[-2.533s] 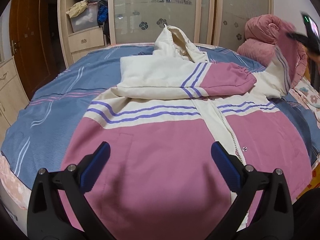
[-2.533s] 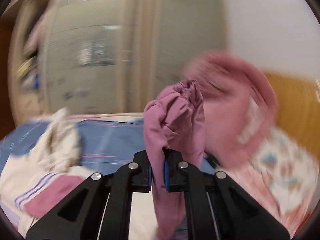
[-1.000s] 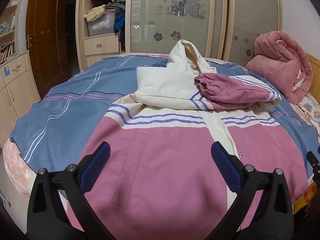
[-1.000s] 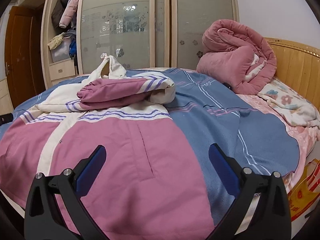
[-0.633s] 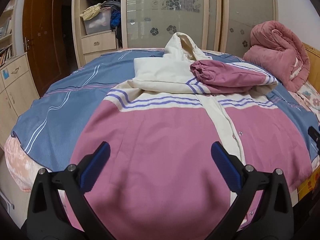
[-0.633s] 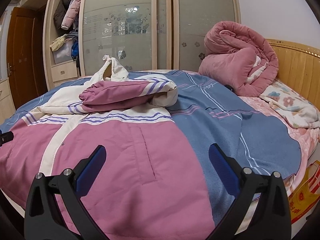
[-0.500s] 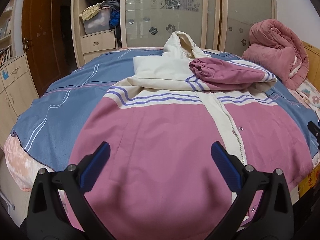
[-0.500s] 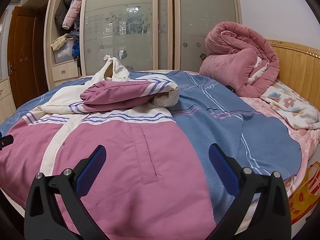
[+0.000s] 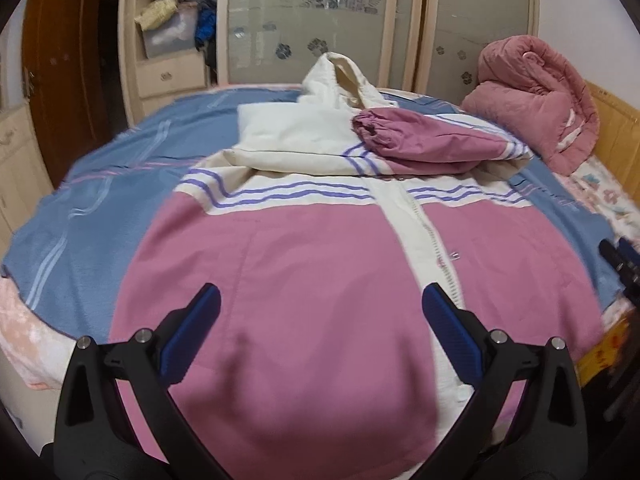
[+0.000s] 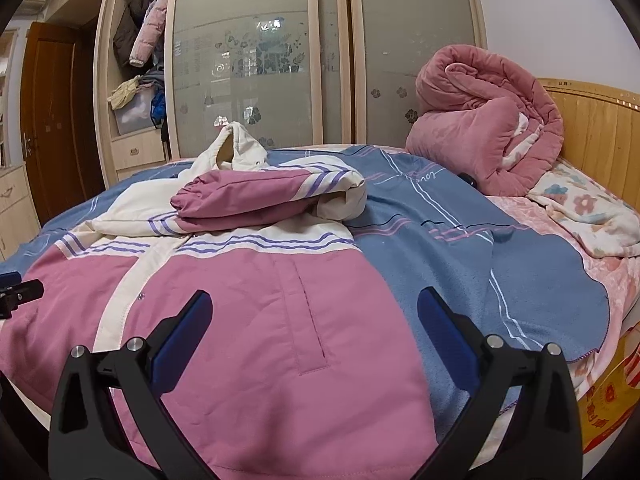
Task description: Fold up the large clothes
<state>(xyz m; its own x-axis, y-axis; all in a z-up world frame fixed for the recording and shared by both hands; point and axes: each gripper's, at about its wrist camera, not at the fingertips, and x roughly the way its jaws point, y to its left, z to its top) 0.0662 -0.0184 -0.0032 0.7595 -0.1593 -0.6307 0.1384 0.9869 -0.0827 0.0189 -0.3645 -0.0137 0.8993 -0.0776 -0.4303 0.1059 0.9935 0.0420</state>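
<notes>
A large pink and cream hooded jacket (image 9: 328, 264) with purple stripes lies front up on the blue bedspread (image 9: 100, 208). Both sleeves are folded across its chest, the pink-cuffed one (image 9: 424, 140) on top, and the cream hood (image 9: 344, 80) points to the far side. My left gripper (image 9: 320, 320) hovers open over the jacket's lower left half. My right gripper (image 10: 312, 320) is open above the jacket's (image 10: 260, 300) lower right part near a pocket seam (image 10: 312, 312). Each gripper's tip shows at the edge of the other's view.
A rolled pink quilt (image 10: 488, 128) and a floral blanket (image 10: 580, 204) lie at the bed's right by the wooden headboard (image 10: 600, 128). A wardrobe with frosted sliding doors (image 10: 256, 60) and open shelves of clothes (image 9: 176, 20) stands behind the bed. A wooden door (image 9: 60, 60) is at left.
The right gripper let go of the pink sleeve, which now lies folded across the chest, and dropped to the hem. Both grippers have since moved slightly closer over the jacket's lower part.
</notes>
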